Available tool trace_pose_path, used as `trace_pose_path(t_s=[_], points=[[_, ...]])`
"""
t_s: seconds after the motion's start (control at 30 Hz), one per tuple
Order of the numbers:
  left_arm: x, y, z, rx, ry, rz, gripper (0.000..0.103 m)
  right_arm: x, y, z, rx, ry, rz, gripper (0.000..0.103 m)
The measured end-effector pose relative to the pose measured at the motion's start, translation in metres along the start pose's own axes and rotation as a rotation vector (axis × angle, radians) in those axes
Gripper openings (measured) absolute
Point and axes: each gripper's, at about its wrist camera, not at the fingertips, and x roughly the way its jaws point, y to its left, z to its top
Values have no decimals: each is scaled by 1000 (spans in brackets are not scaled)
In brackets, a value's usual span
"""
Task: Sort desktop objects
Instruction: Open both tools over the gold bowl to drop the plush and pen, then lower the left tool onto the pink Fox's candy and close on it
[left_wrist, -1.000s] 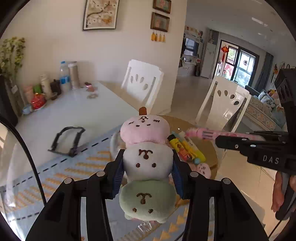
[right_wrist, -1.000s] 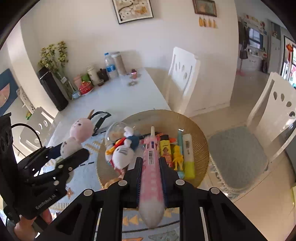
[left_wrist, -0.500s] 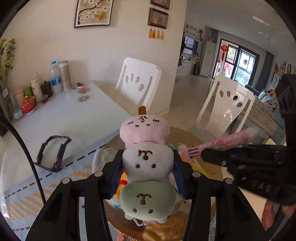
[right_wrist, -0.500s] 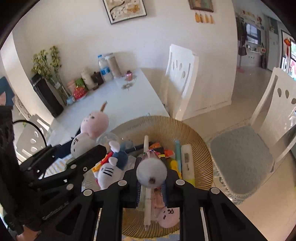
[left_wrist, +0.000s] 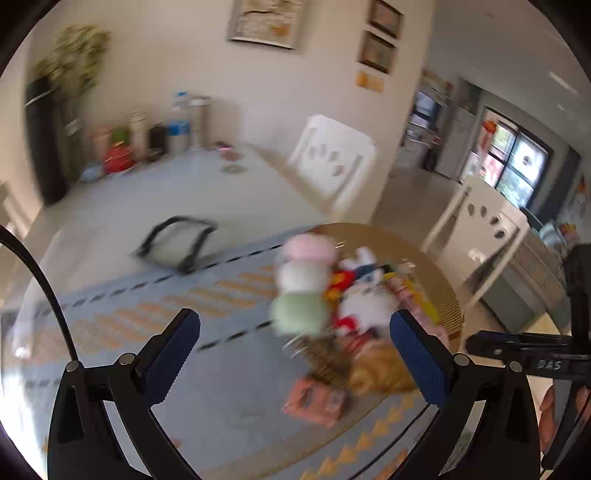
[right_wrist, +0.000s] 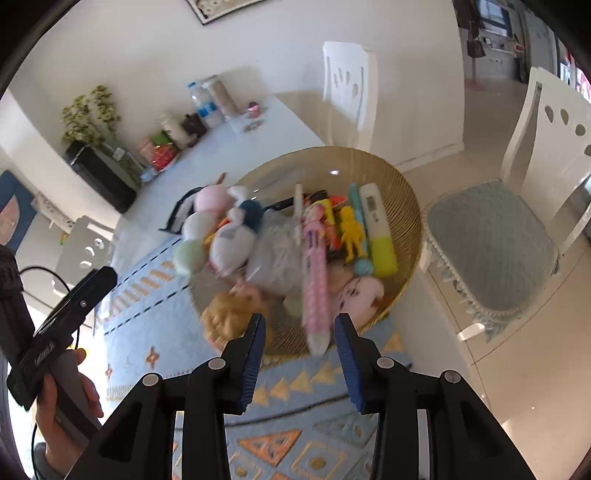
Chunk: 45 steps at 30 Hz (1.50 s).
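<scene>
The left gripper has its blue-padded jaws opening, now at full spread, with nothing pressed between the pads; the three-ball plush skewer of pink, white and green shows beyond and between them, blurred, apparently dropping at the near edge of the round woven straw basket. The right gripper is opening too, its jaws at a moderate gap; the long pink polka-dot pen lies between them but clear of both pads, its tip pointing into the basket.

Around these, the basket already holds a white-and-blue plush cat, a yellow highlighter-shaped marker, a small yellow figure and a pink round plush face. It sits on a blue patterned mat on the white table.

The pen's rear end overhangs the near rim, so it may tip back out onto the mat. The skewer plush is landing on a heap beside the rim and could roll off. Both grippers are close above the pile; a careless withdrawal might snag a toy.
</scene>
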Motion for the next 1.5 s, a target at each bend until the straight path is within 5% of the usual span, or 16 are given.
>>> trace_pose_path(t_s=[0.53, 0.9, 1.1, 1.2, 1.27, 1.4, 1.5], points=[[-94, 154, -134, -325, 137, 197, 103, 46, 93, -73, -129, 158, 56, 44], [-81, 145, -187, -333, 235, 114, 103, 79, 147, -101, -202, 218, 55, 44], [-52, 126, -199, -254, 271, 162, 103, 83, 147, -106, -214, 226, 17, 44], [-41, 118, -202, -211, 264, 219, 97, 84, 140, -106, -223, 204, -25, 44], [-39, 114, -200, -181, 237, 248, 83, 84, 134, -106, -249, 165, -57, 44], [-38, 115, -196, -123, 201, 287, 24, 92, 133, -100, -347, 92, -112, 44], [-40, 125, -195, -159, 185, 265, 18, 105, 135, -95, -411, 65, -146, 44]])
